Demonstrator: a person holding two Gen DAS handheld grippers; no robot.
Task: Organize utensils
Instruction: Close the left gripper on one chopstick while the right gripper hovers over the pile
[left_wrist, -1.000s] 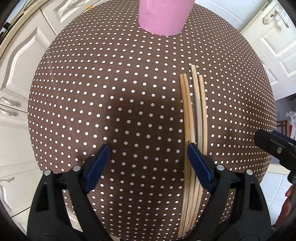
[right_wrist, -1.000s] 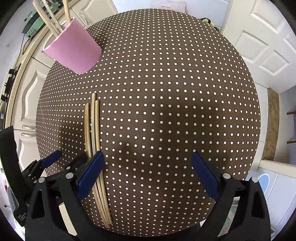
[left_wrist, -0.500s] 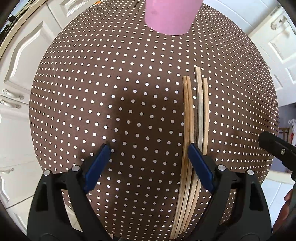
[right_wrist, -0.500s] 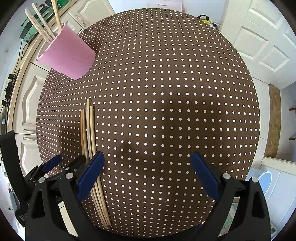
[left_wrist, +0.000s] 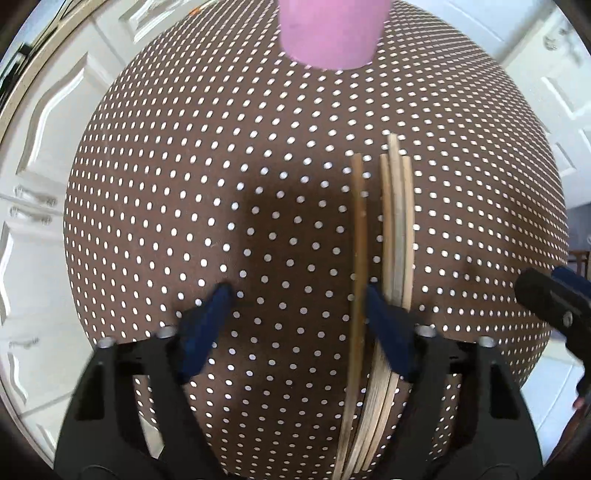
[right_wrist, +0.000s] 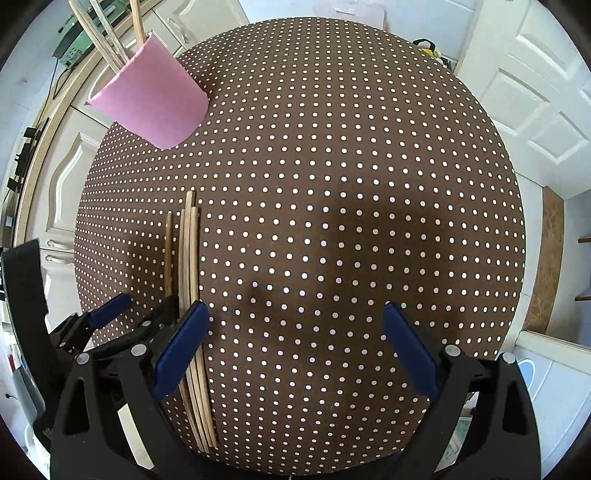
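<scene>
- White panelled cabinet doors (left_wrist: 33, 206) run along the far left, off the desk; not in play.
- Round desk in brown cloth with white dots (left_wrist: 184, 184) carries everything.
- Pink cylindrical cup (right_wrist: 151, 99) sits at the far left edge of the desk, with three pale wooden sticks (right_wrist: 107, 37) standing in it already.
- Left gripper (left_wrist: 295, 306), black frame with blue pads, points nearly straight down. Jaws are closing. One darker wooden chopstick (left_wrist: 359, 236) lies between them, right against the inner face of the right pad; left pad is well apart from it, so no pinch yet.
- Bundle of three pale wooden chopsticks (left_wrist: 397, 229) lies just beside the dark one, outside the right pad, flat on the cloth and pointing toward the cup.
- Right gripper (right_wrist: 295, 339) hovers to the right of the bundle, jaws spread wide, nothing between them.
- Risks, my read:
  - the left pad sweeps the stick sideways before clamping, so it could roll or twist into a skewed grip;
  - the right pad sits tight against the bundle, so a slight drift could nudge or snag a neighbour;
  - a thin round stick gripped well off its middle would likely droop or swing on lift and miss the cup mouth.
</scene>
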